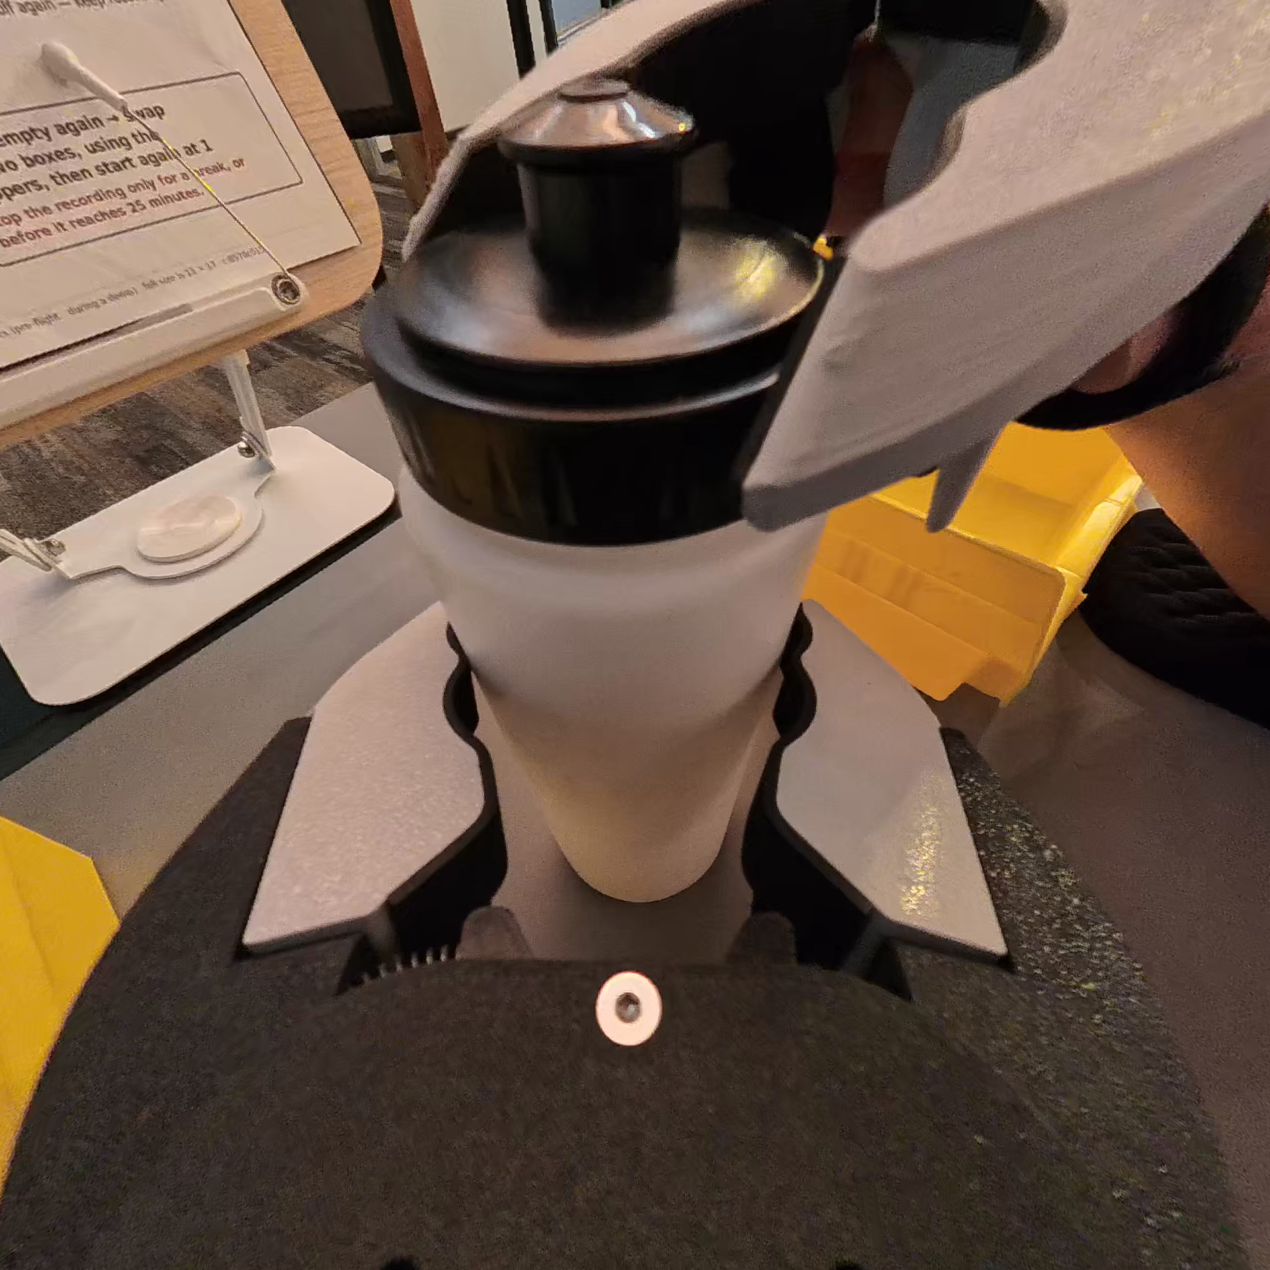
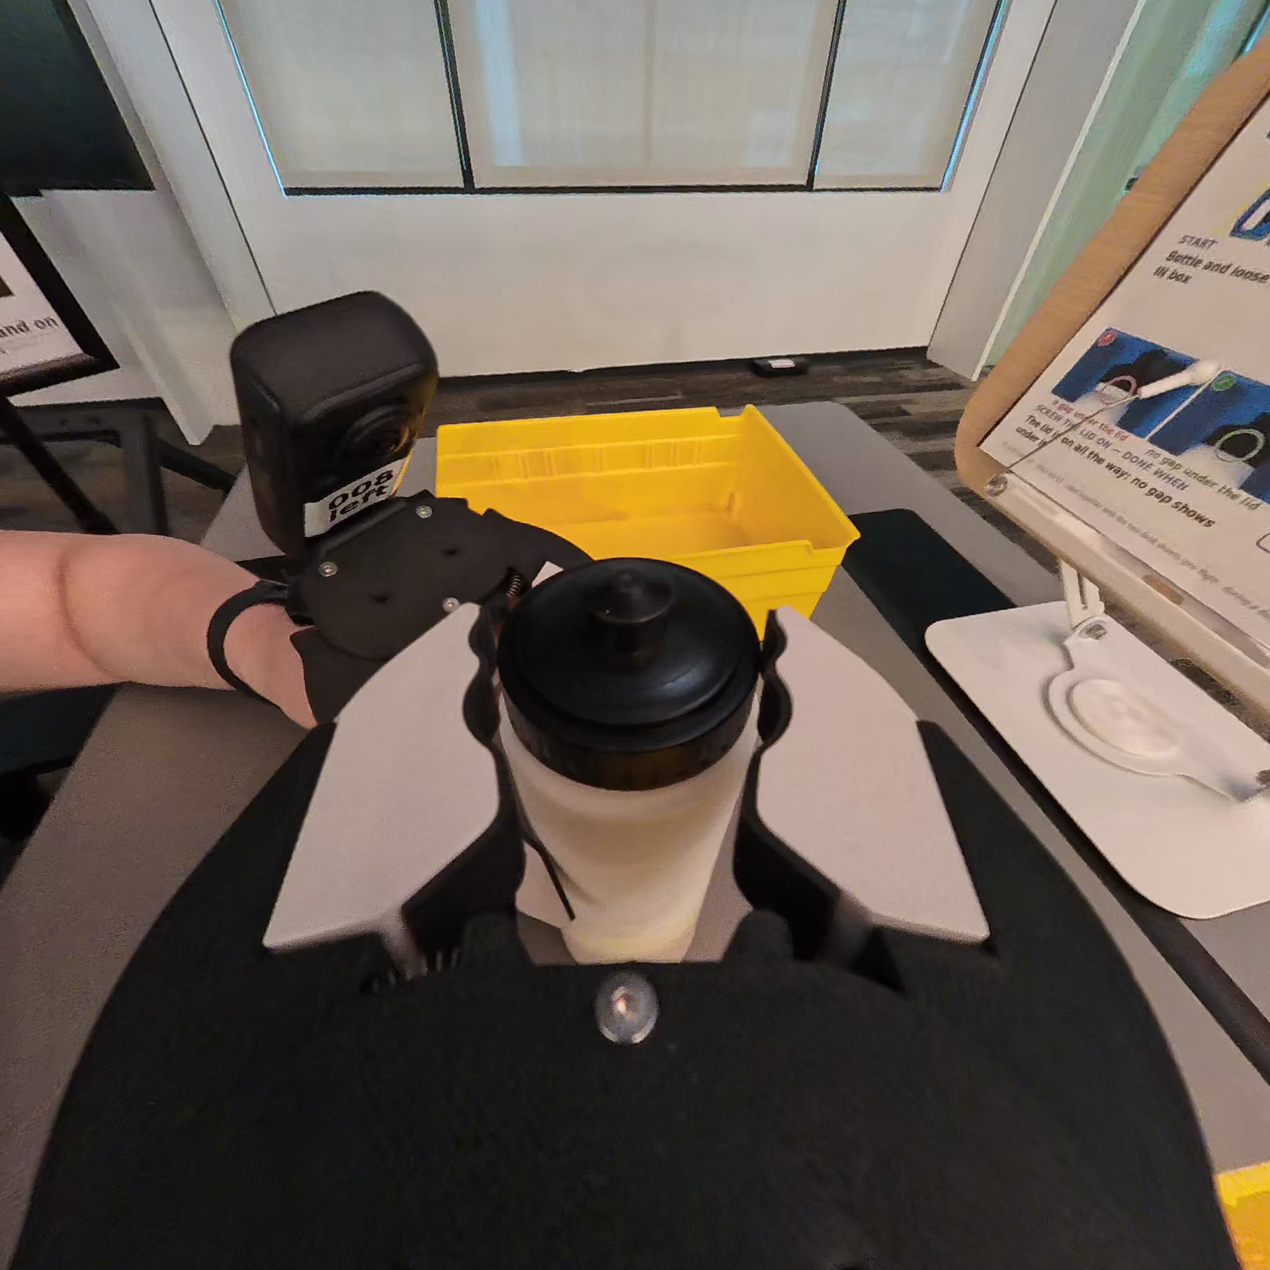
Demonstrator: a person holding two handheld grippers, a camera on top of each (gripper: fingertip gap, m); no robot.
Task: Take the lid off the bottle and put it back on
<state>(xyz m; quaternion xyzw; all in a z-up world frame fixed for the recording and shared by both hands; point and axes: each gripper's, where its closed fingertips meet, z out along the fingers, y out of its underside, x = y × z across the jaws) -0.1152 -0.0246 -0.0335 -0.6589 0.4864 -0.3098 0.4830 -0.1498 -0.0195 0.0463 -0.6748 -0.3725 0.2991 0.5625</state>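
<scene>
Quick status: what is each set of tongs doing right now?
Left tongs: closed on the white plastic bottle, gripping its body.
Right tongs: closed around the black screw lid on that bottle.

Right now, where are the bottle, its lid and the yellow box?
bottle [image 1: 618, 687]: left wrist view, white body.
lid [image 2: 622, 677]: right wrist view, black domed top.
yellow box [image 2: 790, 481]: right wrist view, right side wall.
</scene>
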